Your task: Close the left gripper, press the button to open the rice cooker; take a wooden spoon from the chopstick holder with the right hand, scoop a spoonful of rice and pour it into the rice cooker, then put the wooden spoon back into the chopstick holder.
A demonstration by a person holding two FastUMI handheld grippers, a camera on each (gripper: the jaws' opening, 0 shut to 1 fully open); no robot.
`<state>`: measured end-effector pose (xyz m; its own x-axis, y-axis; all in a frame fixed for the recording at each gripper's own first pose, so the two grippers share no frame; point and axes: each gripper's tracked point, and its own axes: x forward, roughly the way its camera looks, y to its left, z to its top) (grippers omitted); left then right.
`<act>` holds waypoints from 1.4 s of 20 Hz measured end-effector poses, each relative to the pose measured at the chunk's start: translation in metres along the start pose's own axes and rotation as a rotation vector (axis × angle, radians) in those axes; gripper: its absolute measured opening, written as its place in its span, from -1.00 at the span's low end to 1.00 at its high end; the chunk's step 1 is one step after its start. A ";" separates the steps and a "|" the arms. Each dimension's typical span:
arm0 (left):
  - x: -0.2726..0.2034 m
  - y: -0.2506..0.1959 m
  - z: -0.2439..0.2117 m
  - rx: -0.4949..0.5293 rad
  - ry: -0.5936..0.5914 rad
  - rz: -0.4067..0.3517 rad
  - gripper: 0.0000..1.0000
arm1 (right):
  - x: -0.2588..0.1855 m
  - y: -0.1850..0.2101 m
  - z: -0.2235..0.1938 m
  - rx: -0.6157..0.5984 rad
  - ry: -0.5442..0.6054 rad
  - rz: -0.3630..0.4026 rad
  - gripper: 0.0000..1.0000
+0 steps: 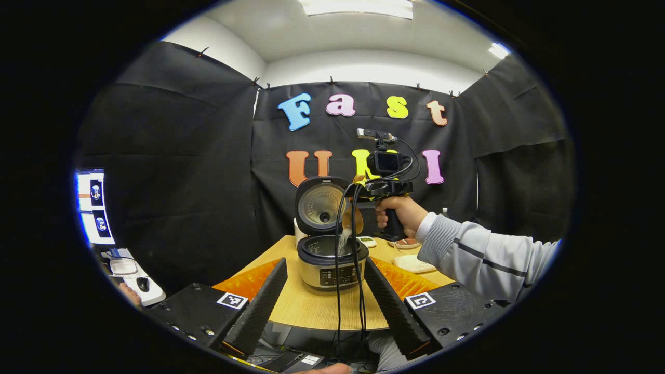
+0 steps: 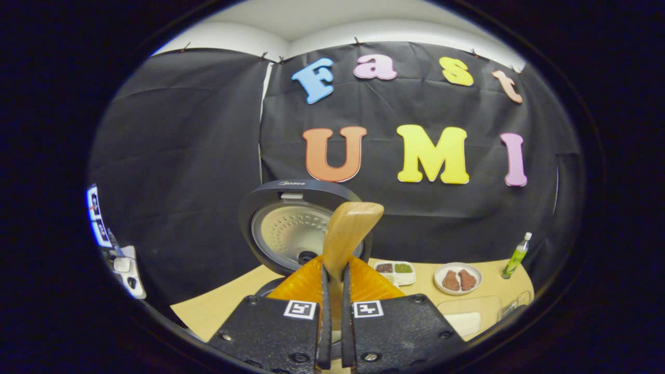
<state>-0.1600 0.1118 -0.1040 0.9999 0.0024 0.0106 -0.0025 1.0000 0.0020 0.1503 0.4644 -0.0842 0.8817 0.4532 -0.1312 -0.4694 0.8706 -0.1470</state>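
Observation:
The rice cooker (image 1: 332,265) stands on the wooden table (image 1: 306,311) with its lid (image 1: 318,205) swung up. A hand holds my right gripper (image 1: 363,193) just above the pot. It is shut on the handle of the wooden spoon (image 1: 356,218), which is tipped down, and white rice (image 1: 343,241) streams from it into the pot. In the right gripper view, my right gripper (image 2: 333,275) clamps the spoon (image 2: 349,234) in front of the raised lid (image 2: 288,228). My left gripper (image 1: 326,262) hangs back at the table's near edge, open, with nothing between its fingers.
Black cables (image 1: 358,270) hang from the right gripper in front of the cooker. To the right sit a divided dish (image 2: 395,270), a plate of brown pieces (image 2: 458,279), a green bottle (image 2: 517,254) and a pale tray (image 2: 467,317). A monitor (image 1: 93,205) stands far left.

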 end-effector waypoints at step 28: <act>0.010 -0.034 -0.008 0.028 0.008 -0.056 0.90 | -0.039 -0.102 -0.003 -0.131 -0.033 -0.070 -0.74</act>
<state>-0.1495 0.0779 -0.1118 0.9986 -0.0533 0.0014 0.0532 0.9981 0.0305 0.1635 0.3576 -0.0670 0.9126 0.4001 -0.0843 -0.4070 0.8689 -0.2819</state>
